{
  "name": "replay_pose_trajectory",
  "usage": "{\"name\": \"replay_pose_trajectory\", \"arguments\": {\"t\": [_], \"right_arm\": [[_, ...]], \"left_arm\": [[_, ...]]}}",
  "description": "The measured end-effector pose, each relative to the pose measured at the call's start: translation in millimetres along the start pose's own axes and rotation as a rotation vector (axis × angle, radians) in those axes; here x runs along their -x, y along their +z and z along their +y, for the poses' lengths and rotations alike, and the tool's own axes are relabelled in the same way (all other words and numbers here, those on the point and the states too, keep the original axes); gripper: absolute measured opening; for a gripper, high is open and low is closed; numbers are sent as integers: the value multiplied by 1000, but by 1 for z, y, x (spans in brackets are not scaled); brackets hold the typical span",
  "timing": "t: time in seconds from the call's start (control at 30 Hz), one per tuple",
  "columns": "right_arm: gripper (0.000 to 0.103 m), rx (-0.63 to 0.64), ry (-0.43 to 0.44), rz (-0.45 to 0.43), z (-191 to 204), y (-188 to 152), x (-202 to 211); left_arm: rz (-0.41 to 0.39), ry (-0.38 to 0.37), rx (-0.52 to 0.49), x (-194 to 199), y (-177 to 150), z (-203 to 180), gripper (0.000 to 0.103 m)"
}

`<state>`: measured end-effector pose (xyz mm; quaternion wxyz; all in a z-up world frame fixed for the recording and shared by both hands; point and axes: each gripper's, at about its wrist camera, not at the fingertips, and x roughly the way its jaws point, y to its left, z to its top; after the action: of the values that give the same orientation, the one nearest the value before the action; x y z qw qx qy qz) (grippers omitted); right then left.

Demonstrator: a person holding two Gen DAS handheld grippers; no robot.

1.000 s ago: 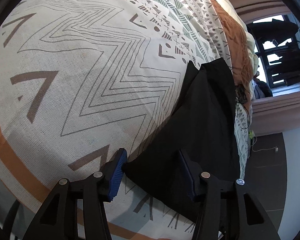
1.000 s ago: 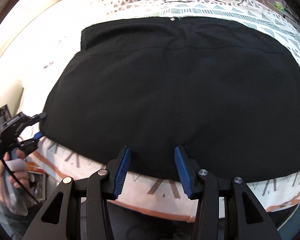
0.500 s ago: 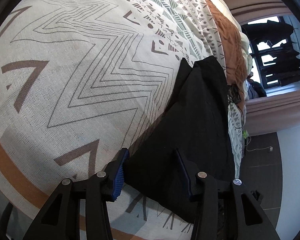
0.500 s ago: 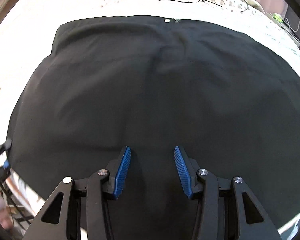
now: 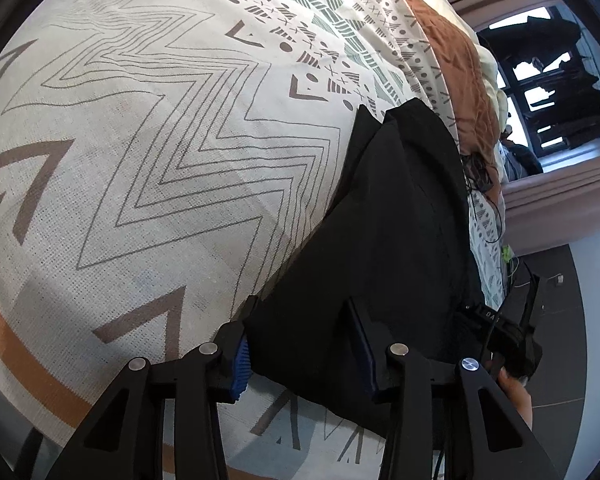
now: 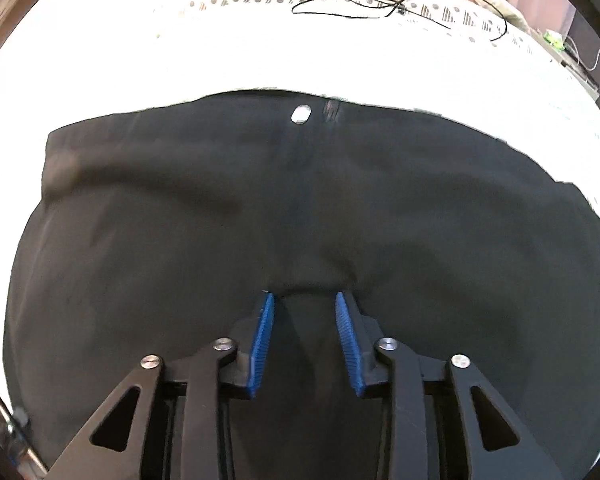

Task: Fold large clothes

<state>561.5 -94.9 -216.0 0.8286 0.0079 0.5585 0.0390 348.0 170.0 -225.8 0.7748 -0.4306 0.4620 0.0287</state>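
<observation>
Left wrist view: the left gripper (image 5: 300,344) has just been narrowing its fingers (image 5: 240,354) around the near corner of the black garment (image 5: 391,240), which lies flat on the patterned bed cover (image 5: 140,140); the pads are not yet pressing it.

Right wrist view: the right gripper (image 6: 304,336) has travelled inward from the hem over the garment's middle, toward the waistband button (image 6: 301,114). Its fingers have just been closing and bunch a ridge of cloth between them, probably preparing a fold.
</observation>
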Motion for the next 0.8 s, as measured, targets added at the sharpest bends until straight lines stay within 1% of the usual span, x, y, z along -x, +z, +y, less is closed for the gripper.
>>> {"name": "replay_pose_trajectory", "arguments": {"t": [0.17,0.27,0.43,0.47,0.53,0.6,0.63,0.67,0.7,0.8], "right_arm": [[30,-46,8,-13,-13,31,-12],[30,-67,15,-22,-20,46,-15],[30,-84,25,-35,-23,67,-22],[30,-91,31,-42,-25,72,-23],[29,-107,46,-42,-27,79,-28],[29,-116,68,-34,-28,85,-29],[29,-120,80,-34,-25,81,-26],[29,-128,113,-42,-28,78,-17],[29,-133,125,-47,-37,73,-14],[30,-129,154,-71,-40,54,12]], "left_arm": [[-12,10,57,0,-1,3,40],[-24,37,80,1,-3,0,40],[-20,46,118,0,-2,-2,40],[-15,40,125,0,-1,-2,40],[14,-21,183,-2,0,4,40],[42,-61,235,-5,1,12,40],[41,-63,236,-6,2,11,40],[38,-63,231,-7,3,11,40],[34,-63,232,-7,3,10,40],[21,-55,215,-9,6,5,40]]}}
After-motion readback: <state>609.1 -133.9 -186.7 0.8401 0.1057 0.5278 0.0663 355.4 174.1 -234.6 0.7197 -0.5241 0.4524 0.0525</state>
